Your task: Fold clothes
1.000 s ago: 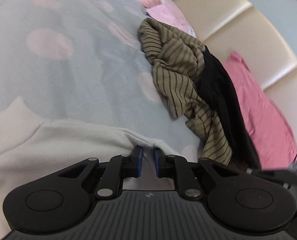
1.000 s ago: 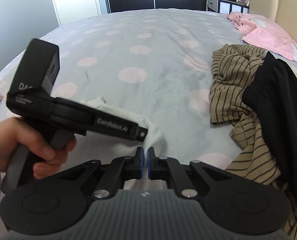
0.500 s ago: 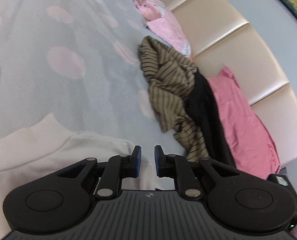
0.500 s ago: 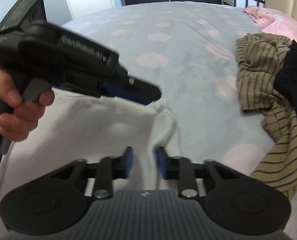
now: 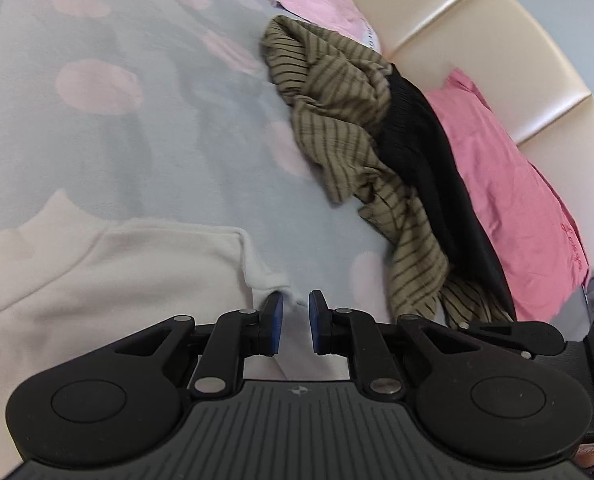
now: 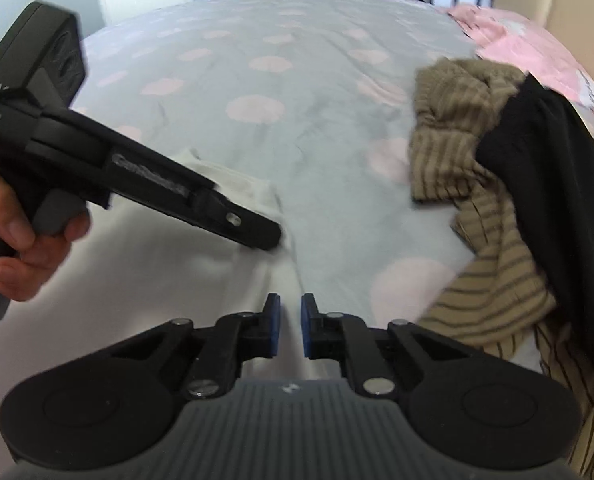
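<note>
My left gripper (image 5: 295, 322) gapes at the cream knit sweater's (image 5: 109, 280) sleeve edge, dead twelve o'clock; body spreads toward nine. My right gripper (image 6: 289, 326), parted too, straddles its side edge.

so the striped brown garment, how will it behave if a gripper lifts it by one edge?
Likely floppy: the striped brown garment lies bunched in soft folds. It would probably drape and unfurl. The black garment lies partly over it, so that may drag along.
</note>
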Demonstrator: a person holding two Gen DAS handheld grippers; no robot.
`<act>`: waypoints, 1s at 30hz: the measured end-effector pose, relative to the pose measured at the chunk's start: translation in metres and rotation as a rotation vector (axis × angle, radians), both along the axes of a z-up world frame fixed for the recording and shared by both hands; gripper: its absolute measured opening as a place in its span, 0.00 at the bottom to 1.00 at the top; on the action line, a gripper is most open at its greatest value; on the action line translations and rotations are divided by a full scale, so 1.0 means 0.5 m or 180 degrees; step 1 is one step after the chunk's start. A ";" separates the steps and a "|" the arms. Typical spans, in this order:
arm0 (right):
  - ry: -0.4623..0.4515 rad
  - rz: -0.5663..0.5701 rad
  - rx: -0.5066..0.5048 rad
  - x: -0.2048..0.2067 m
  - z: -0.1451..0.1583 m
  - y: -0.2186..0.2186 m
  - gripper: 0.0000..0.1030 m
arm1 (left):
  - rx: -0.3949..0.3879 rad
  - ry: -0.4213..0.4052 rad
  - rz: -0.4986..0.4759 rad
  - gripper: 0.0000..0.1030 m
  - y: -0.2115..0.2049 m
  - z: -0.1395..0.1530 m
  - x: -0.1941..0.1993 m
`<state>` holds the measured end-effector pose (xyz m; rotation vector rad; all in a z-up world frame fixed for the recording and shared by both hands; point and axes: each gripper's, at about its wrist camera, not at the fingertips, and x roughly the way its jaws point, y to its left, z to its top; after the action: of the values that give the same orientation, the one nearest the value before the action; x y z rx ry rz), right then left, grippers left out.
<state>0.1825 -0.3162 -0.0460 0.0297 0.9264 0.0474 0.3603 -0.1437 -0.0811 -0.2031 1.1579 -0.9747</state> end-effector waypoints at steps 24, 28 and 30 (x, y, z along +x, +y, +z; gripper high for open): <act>0.0258 0.0005 0.0122 -0.181 0.098 -0.118 0.27 | 0.0526 -0.0200 -0.0311 0.15 -0.078 0.147 -0.132; 0.0420 0.0113 0.0195 -0.254 0.098 -0.133 0.31 | 0.0717 -0.0133 -0.0375 0.17 -0.134 0.163 -0.206; 0.0479 0.0185 0.0213 -0.290 0.093 -0.139 0.31 | 0.0773 -0.0064 -0.0361 0.17 -0.159 0.165 -0.238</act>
<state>0.0374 -0.3856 0.0007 0.0692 1.0759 0.1315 0.2414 -0.2234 0.0017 0.0675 1.2683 -0.9231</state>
